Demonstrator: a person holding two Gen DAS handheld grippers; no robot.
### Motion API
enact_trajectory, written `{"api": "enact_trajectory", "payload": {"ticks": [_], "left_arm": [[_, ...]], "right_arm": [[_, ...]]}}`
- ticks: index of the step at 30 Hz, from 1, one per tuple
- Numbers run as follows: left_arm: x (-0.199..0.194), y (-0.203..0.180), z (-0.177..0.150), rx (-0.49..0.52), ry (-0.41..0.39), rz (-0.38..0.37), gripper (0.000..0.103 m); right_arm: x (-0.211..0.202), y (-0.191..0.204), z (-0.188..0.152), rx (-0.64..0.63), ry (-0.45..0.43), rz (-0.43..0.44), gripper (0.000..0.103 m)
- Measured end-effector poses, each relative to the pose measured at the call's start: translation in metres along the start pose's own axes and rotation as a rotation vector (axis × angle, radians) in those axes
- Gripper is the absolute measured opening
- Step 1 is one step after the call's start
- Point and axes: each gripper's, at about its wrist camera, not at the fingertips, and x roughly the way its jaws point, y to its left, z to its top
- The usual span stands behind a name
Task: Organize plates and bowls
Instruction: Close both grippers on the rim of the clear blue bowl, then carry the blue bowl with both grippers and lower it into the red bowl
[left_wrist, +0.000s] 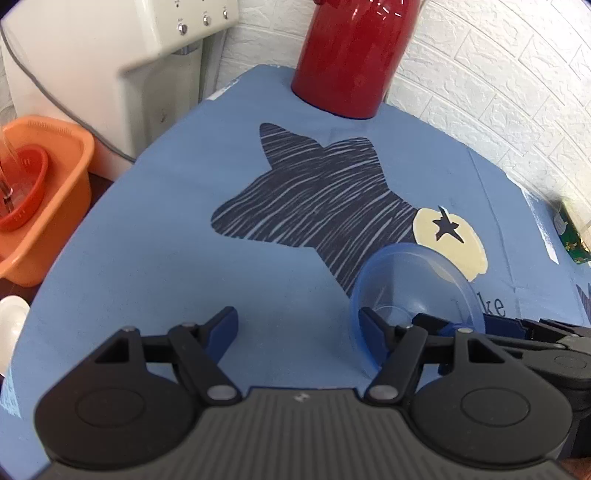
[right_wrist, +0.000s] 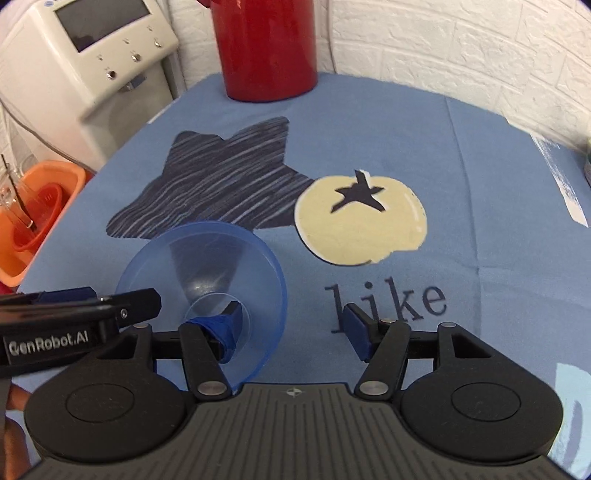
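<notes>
A: What lies at the left?

B: My left gripper (left_wrist: 297, 325), jaws spread wide, holding nothing, over the blue tablecloth (left_wrist: 147, 240).

A: And the bowl?

B: The bowl (right_wrist: 207, 280) is translucent blue plastic, tilted on edge near the dark star print. My right gripper (right_wrist: 291, 319) is wide too; its left finger (right_wrist: 221, 328) sits inside the bowl.

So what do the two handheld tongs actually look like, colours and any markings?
Both match. The left tongs and right tongs have matte black linkage arms with silver pivot pins, round black hubs and a ribbed dark grey body. The fingertips carry blue pads. White "GenRobot.AI" lettering marks the left one's side in the right wrist view.
</notes>
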Motion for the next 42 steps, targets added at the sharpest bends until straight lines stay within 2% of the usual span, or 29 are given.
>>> {"api": "enact_trajectory", "payload": {"ticks": [2, 7, 9, 11, 13, 20, 25, 29, 34, 38, 42], "left_arm": [[-0.001, 0.002, 0.0, -0.017, 0.003, -0.023, 0.07], [-0.001, 0.0, -0.002, -0.012, -0.007, -0.013, 0.07], [0.0, -0.002, -0.003, 0.012, -0.01, -0.026, 0.066], [0.0, -0.006, -0.004, 0.038, -0.008, -0.035, 0.023], [0.0, -0.01, -0.004, 0.051, 0.008, -0.071, 0.0], [-0.027, -0.024, -0.018, 0.074, 0.019, -0.123, 0.0], [-0.073, -0.045, -0.047, 0.125, 0.021, -0.181, 0.0], [-0.119, -0.072, -0.091, 0.186, 0.043, -0.236, 0.0], [-0.169, -0.112, -0.165, 0.304, 0.071, -0.292, 0.0], [-0.19, -0.14, -0.223, 0.381, 0.099, -0.319, 0.0], [-0.194, -0.157, -0.262, 0.426, 0.132, -0.327, 0.0]], "right_arm": [[-0.007, -0.001, -0.002, 0.007, -0.04, 0.011, 0.046], [-0.006, -0.005, -0.008, 0.036, -0.059, 0.047, 0.043], [-0.006, -0.005, -0.012, 0.02, -0.092, 0.086, 0.027], [-0.006, -0.006, -0.015, 0.05, -0.075, 0.172, 0.019], [-0.007, -0.002, -0.019, 0.069, -0.04, 0.239, 0.016], [-0.032, -0.006, -0.039, 0.186, -0.032, 0.269, 0.019], [-0.085, -0.012, -0.068, 0.16, -0.083, 0.236, 0.02], [-0.145, -0.026, -0.112, 0.168, -0.115, 0.208, 0.022], [-0.211, -0.053, -0.188, 0.214, -0.141, 0.162, 0.023], [-0.243, -0.072, -0.247, 0.264, -0.131, 0.123, 0.024], [-0.253, -0.086, -0.287, 0.328, -0.112, 0.099, 0.023]]}}
